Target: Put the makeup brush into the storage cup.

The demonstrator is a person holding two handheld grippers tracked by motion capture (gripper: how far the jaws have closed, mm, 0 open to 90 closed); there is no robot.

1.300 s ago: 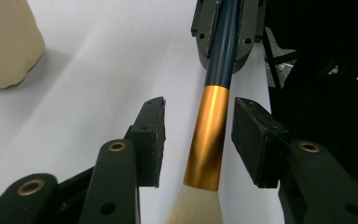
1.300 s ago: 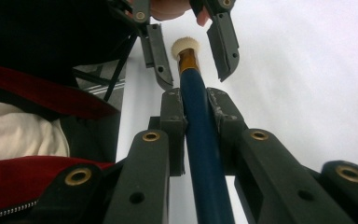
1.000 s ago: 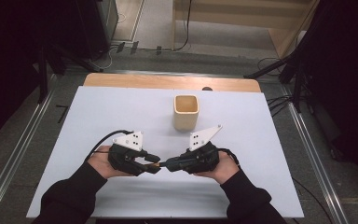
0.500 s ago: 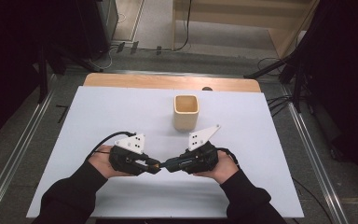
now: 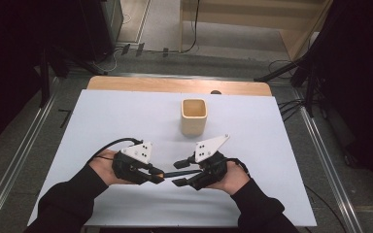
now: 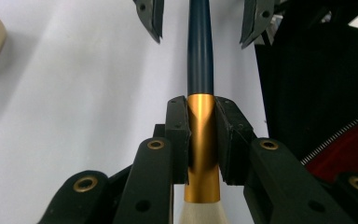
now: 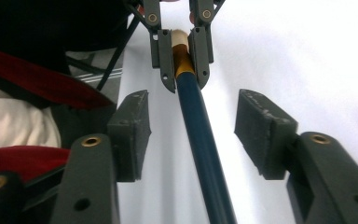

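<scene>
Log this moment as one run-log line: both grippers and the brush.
left gripper: shut on brush ferrule | right gripper: jaws just opened, clear of handle | cup: upright, untouched

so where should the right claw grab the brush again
On the dark blue handle, partway along, closing from both sides across its width. The brush lies level, its gold ferrule clamped in the left claw. The right claw already straddles the round, slim shaft, jaws having just opened.

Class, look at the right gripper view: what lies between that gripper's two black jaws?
The brush handle, dark blue, runs up the gap between the right gripper jaws, touching neither pad. The left gripper clamps its gold ferrule.
</scene>
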